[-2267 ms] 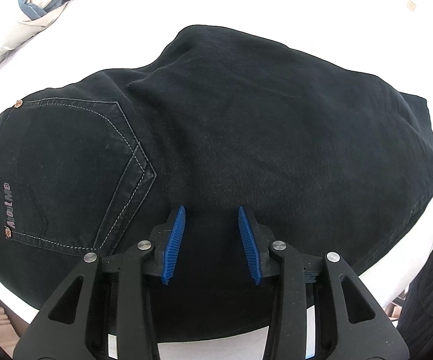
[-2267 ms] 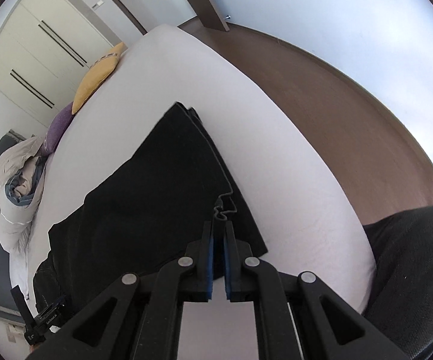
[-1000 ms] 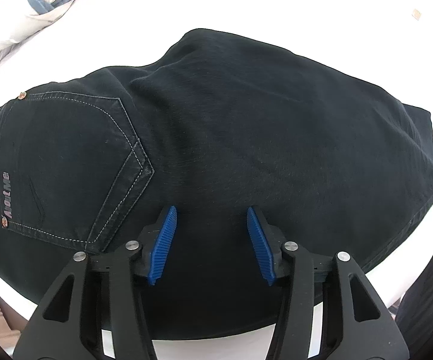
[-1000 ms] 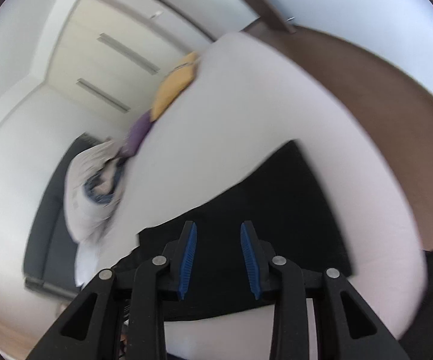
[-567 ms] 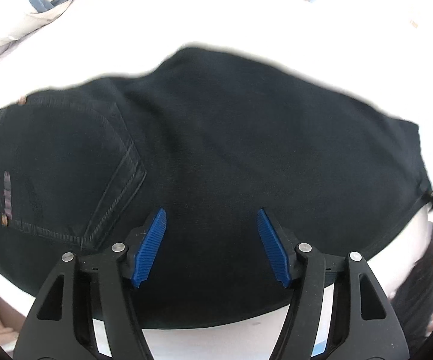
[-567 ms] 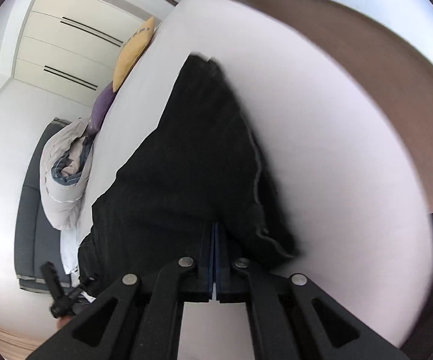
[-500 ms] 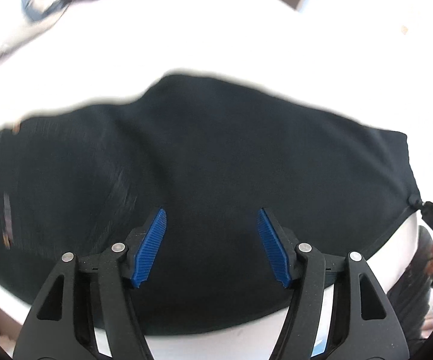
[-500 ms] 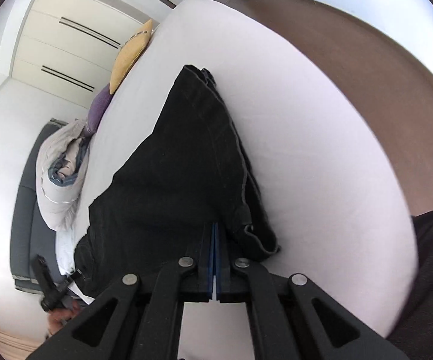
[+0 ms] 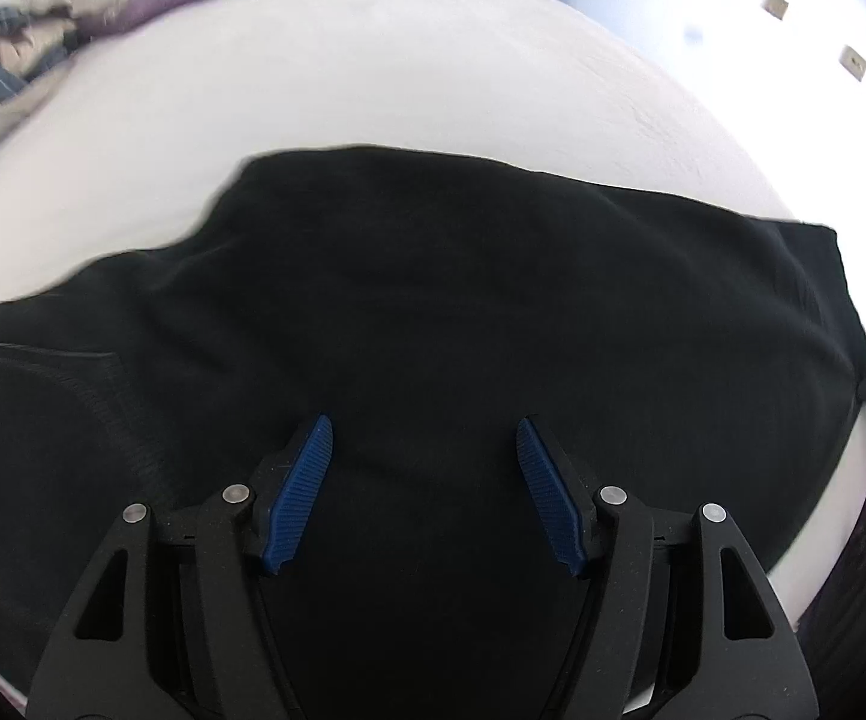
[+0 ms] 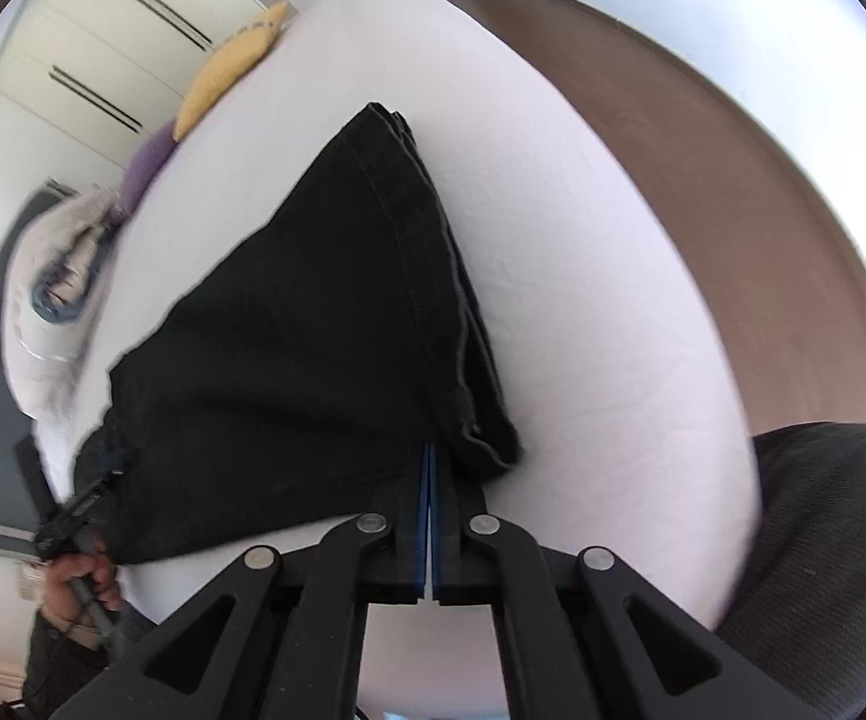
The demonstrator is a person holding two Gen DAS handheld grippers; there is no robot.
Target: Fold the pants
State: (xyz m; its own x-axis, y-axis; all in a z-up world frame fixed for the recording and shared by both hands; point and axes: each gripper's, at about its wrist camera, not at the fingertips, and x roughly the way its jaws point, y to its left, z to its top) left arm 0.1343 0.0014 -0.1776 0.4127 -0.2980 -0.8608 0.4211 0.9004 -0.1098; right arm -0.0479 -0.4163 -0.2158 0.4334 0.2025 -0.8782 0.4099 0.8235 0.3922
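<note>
Black pants [image 9: 463, 312] are spread flat on a white bed [image 9: 433, 78], filling the middle and lower part of the left wrist view. A stitched back pocket [image 9: 43, 414] is seen at 9 o'clock. The left gripper [image 9: 424, 480] is held wide open above the fabric at 6 o'clock, nothing between its blue pads [image 9: 298, 495].

In the right wrist view the pants [image 10: 313, 330] are seen stretching from 6 o'clock up toward 12 o'clock on the bed [image 10: 583, 300], hem edges stacked along the right side. The right gripper [image 10: 430, 480] is clamped tight on the pants at the near hem corner, pads pressed together with cloth bunched just above them.

A yellow pillow [image 10: 232, 69] and a purple pillow [image 10: 148, 165] are placed at 11 o'clock, a crumpled duvet [image 10: 55, 276] at 9 o'clock. The left hand [image 10: 82, 588] is glimpsed at 8 o'clock, blurred. Brown floor [image 10: 733, 150] is visible at 2 o'clock.
</note>
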